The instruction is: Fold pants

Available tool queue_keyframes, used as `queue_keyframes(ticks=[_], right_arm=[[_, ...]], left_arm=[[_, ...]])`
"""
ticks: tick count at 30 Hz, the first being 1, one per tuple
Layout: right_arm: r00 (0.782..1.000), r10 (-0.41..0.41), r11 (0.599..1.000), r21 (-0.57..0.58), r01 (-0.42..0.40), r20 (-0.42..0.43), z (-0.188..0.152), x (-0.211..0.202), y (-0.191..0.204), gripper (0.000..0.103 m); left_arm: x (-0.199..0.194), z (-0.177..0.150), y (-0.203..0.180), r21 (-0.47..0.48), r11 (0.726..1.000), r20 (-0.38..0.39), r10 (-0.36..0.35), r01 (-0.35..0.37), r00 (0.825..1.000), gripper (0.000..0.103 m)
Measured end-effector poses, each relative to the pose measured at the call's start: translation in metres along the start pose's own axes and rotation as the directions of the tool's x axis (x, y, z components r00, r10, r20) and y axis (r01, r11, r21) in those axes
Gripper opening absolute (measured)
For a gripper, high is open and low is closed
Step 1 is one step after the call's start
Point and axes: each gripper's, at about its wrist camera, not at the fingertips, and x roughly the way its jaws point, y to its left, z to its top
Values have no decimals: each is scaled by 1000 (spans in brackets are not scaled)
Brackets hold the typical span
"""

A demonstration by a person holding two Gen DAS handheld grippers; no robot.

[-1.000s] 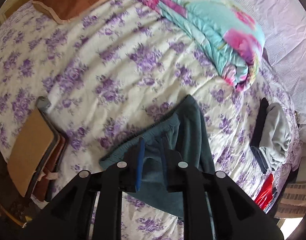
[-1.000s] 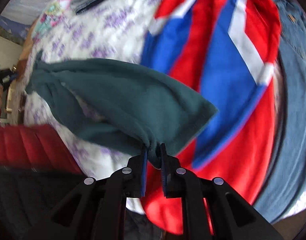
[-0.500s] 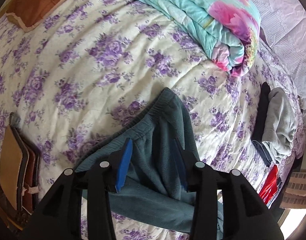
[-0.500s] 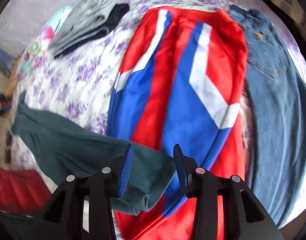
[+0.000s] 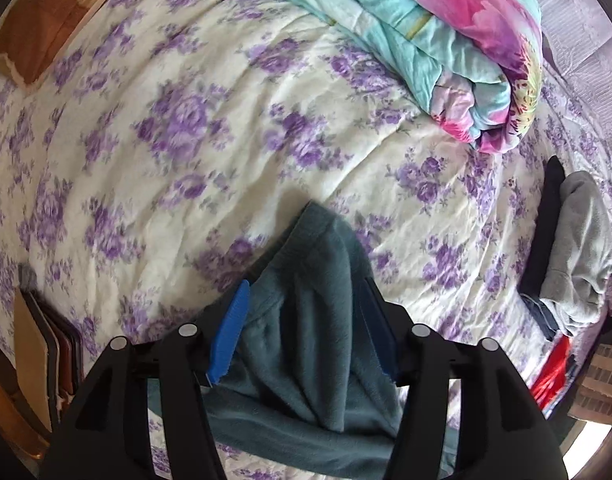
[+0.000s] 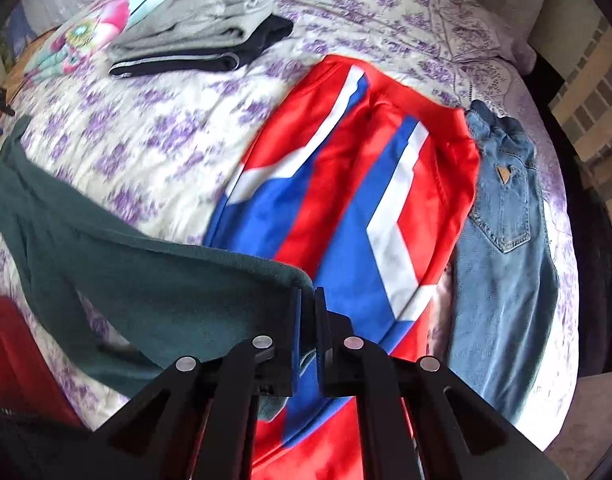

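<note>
Right gripper (image 6: 308,328) clamps teal pants (image 6: 158,292) (left gripper (image 5: 306,336) spread).

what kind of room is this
Most likely a bedroom. The clothes lie on a bed with a purple-flowered bedspread, a folded floral quilt sits at one side, and a pillow in matching fabric lies at the far end.

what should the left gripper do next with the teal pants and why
Probably close the left gripper on the teal pants. Its jaws have just been opening and now stand apart around a raised fold of the fabric without pressing it, while the right gripper is shut on the other end, lifted off the floral bedspread. Gripping both ends would let the fold go on.
</note>
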Motion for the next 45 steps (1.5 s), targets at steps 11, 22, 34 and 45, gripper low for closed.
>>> queue_keyframes(ticks=[11,22,34,45], right_arm=[[999,32,991,125,-36,29,11,4,-5,6],[982,46,984,163,-77,183,100,7,-25,6],[985,63,968,231,-100,161,160,61,-22,39],[980,183,930,310,-199,80,23,31,5,43]], left_arm=[[44,23,-28,174,979,29,104,-107,994,14],[-73,28,50,-82,985,276,-123,151,953,11],[-32,47,75,-194,981,191,23,15,981,71],[-11,-33,136,-241,968,65,-54,68,996,81]])
